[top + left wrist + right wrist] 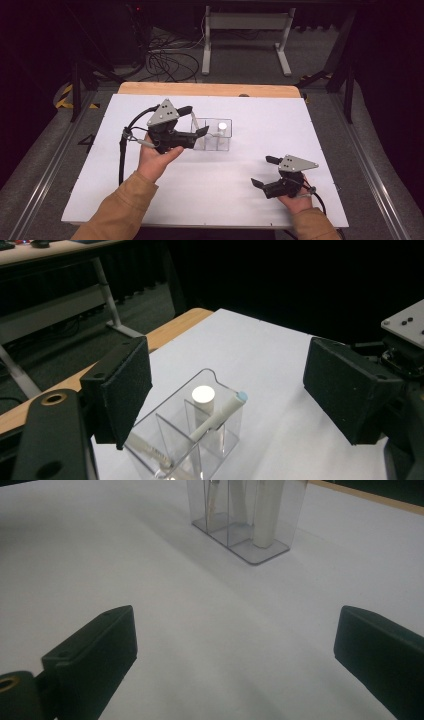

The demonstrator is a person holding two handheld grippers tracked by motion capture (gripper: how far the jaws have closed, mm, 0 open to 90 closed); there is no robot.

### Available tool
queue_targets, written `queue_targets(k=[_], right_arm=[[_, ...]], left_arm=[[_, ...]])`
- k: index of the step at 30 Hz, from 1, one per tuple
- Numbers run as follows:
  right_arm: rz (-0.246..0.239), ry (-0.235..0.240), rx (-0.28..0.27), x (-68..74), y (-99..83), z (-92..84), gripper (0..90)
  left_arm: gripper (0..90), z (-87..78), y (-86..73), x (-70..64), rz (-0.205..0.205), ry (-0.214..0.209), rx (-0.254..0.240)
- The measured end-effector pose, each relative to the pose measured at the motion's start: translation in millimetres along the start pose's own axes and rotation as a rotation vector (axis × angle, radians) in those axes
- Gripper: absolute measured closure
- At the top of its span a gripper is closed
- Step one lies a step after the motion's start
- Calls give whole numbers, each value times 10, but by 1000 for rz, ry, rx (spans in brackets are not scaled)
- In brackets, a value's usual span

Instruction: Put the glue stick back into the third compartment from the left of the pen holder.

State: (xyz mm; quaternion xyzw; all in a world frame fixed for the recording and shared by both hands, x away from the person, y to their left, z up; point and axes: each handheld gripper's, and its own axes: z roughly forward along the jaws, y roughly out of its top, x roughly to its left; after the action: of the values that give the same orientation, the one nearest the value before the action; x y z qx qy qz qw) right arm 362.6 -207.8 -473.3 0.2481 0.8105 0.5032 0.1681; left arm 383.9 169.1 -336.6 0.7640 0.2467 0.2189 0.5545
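Note:
A clear plastic organiser (216, 141) with three compartments stands on the white table top (250, 115). In it are an upright white cylinder (222, 127), a white pen with a blue tip (220, 415) leaning across, and a thin pale stick (146, 449) in the nearest compartment. My left gripper (196, 121) hovers just left of and above the organiser, its jaws wide open and empty; the black pads (127, 390) stand apart over the box. My right gripper (264, 171) rests near the table's front right, open, pointing at the organiser (247, 517), with bare table between its pads (100, 645).
A wooden table edge (210, 89) runs along the far side. Beyond it stand a white desk frame (245, 22) and loose cables (167, 62) on the floor. Dark stands flank the table on both sides.

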Motion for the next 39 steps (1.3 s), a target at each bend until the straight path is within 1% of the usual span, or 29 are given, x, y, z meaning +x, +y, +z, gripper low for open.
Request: queue_targets(k=[5, 8, 10, 14, 18, 23, 25, 27, 34, 39], right_arm=[[-5, -3, 2, 3, 0, 3, 41], [-2, 0, 1, 5, 0, 0, 41], [-1, 0, -1, -2, -1, -2, 41], [-1, 1, -2, -1, -1, -2, 40], [0, 1, -1, -1, -1, -3, 40], [4, 3, -2, 4, 0, -2, 40], [3, 4, -2, 4, 0, -3, 40], [1, 5, -3, 4, 0, -3, 39], [1, 7, -4, 6, 1, -4, 39], [1, 7, -4, 6, 1, -4, 38]], left_arm=[[192, -134, -136, 42, -16, -5, 9], [191, -223, -238, 62, -25, 0, 13], [191, -272, -310, 73, -21, 2, 25], [189, -372, -451, 90, 8, 25, 51], [188, -459, -595, 113, -12, 28, 61], [184, -524, -770, 164, -38, 25, 78], [185, -529, -847, 178, -63, 8, 92], [185, -537, -923, 195, -75, -7, 103], [186, -614, -1166, 226, -99, 3, 120], [186, -685, -1301, 239, -99, 20, 128]])
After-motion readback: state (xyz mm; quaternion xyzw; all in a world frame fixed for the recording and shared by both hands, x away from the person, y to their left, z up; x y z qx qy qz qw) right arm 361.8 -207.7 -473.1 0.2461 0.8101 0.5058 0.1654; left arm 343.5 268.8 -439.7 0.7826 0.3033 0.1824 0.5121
